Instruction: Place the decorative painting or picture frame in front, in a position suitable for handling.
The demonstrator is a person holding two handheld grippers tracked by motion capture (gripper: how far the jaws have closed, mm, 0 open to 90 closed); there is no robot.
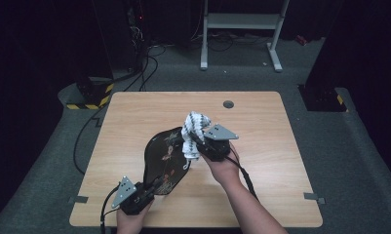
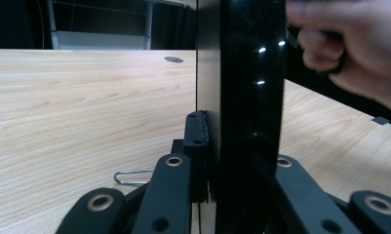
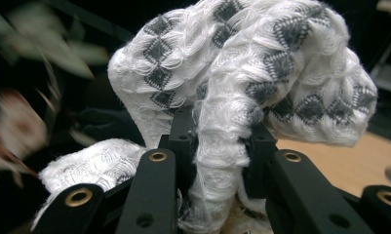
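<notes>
The left gripper [image 1: 151, 187] sat at the near edge of the tabletop [image 1: 261, 117], and its fingers [image 2: 197, 146] were closed on the near rim of a black tray [image 1: 165, 161]. In the left gripper view the tray [image 2: 246, 97] stood on edge between the two fingers, running straight up through the frame, with one pad pressed flat against its side. From above, the tray was seen tilted up off the wood, its decorated face turned toward the right hand, its near end in the left grip and its far end reaching toward the middle of the tabletop.

The right gripper [image 1: 197, 142] was held above the far part of the tray. Its fingers [image 3: 183, 131] were clamped on a white cloth [image 1: 193, 131] with a grey diamond pattern. In the right gripper view the cloth [image 3: 242, 73] was bunched between the two pads, a thick fold arching over them and a loose end hanging below. The cloth touched the tray's decorated face at the upper edge. The fingers stood only as far apart as the wad of cloth allowed.

A small metal clip [image 2: 132, 176] lay on the wood just beside the left gripper. A round grommet [image 1: 228, 104] sat in the tabletop near its far edge, well apart from the work.
</notes>
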